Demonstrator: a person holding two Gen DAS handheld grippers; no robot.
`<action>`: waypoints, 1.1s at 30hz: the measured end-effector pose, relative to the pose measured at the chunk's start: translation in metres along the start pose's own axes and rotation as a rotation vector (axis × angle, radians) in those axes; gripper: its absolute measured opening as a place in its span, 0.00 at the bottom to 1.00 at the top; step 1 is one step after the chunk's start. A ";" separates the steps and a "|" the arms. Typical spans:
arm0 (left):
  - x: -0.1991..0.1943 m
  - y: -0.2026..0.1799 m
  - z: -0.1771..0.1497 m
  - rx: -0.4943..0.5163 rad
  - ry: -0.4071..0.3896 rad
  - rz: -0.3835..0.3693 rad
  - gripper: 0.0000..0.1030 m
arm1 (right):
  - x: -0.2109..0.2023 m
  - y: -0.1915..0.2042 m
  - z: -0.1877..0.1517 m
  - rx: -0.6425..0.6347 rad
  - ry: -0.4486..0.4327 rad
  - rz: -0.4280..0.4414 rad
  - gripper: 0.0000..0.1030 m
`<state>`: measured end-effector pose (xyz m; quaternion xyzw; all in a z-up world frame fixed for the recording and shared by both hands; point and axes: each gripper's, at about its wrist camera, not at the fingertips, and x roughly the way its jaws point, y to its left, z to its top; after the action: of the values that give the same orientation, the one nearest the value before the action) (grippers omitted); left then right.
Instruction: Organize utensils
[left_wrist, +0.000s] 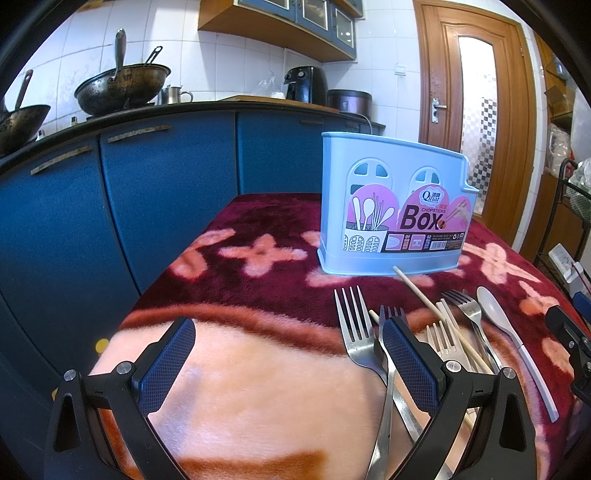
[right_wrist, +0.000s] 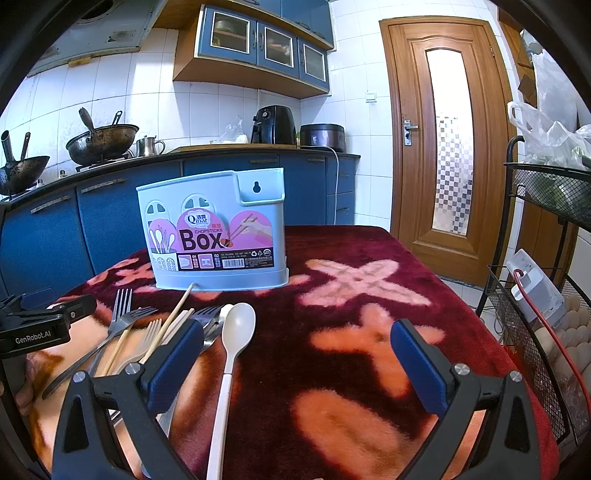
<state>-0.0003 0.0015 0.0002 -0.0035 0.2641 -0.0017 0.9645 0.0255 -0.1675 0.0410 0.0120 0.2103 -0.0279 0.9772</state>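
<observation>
Both the left gripper (left_wrist: 288, 363) and right gripper (right_wrist: 297, 363) stand apart, empty. Utensils (forks, chopsticks, white spoon (right_wrist: 236, 332)) lie just before the chopsticks box (right_wrist: 214, 236). Grasp one handle at a time.

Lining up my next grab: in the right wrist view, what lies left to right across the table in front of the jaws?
Left gripper → steel forks → chopsticks → white spoon → bare blanket → wire rack.
</observation>
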 end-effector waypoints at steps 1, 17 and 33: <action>0.000 0.000 0.000 0.000 0.000 0.000 0.98 | 0.000 0.000 0.000 0.000 0.000 0.000 1.00; 0.000 0.000 0.000 -0.001 0.000 -0.001 0.98 | 0.000 0.000 0.000 -0.001 -0.001 0.000 1.00; 0.001 0.000 0.000 -0.009 0.006 -0.004 0.98 | 0.001 -0.001 0.000 0.000 0.003 -0.002 1.00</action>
<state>0.0005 0.0013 -0.0006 -0.0082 0.2669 -0.0024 0.9637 0.0258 -0.1685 0.0404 0.0121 0.2116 -0.0289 0.9769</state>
